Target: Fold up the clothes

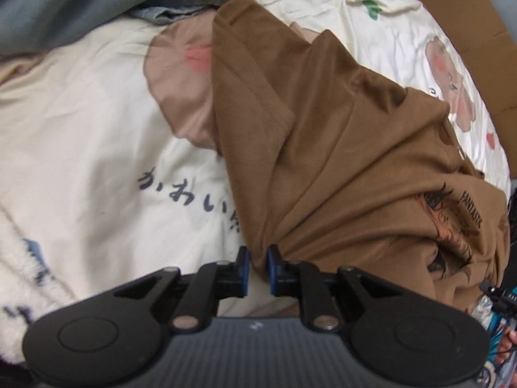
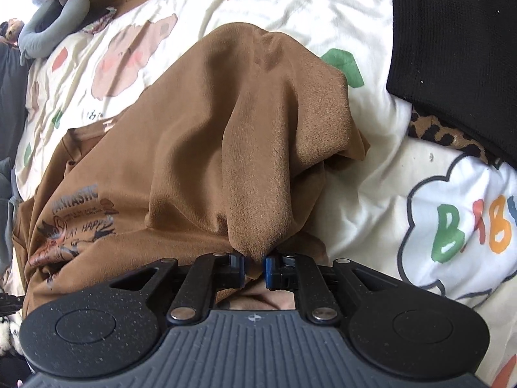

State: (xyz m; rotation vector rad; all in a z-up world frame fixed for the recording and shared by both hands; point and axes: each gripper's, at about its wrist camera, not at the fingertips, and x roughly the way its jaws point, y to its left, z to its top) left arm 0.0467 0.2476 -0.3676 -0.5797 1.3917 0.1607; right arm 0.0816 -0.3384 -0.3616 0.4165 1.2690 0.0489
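Brown soft cotton T-shirt [image 2: 200, 148], printed: lies bunched on cartoon-print bed sheet [image 1: 80, 129]; limp, light, best held at hems; left tool [image 1: 257, 266] and right tool [image 2: 255, 266] clamped on edges at 6 o'clock

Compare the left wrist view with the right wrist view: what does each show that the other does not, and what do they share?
Only the left wrist view shows the grey-blue garment and the left gripper. Only the right wrist view shows the black garment, the leopard-print fabric, the "BABY" print and the right gripper. Both show the brown shirt with its "FANTASTIC" print, each gripper shut on it, lying on the cream printed bedding.
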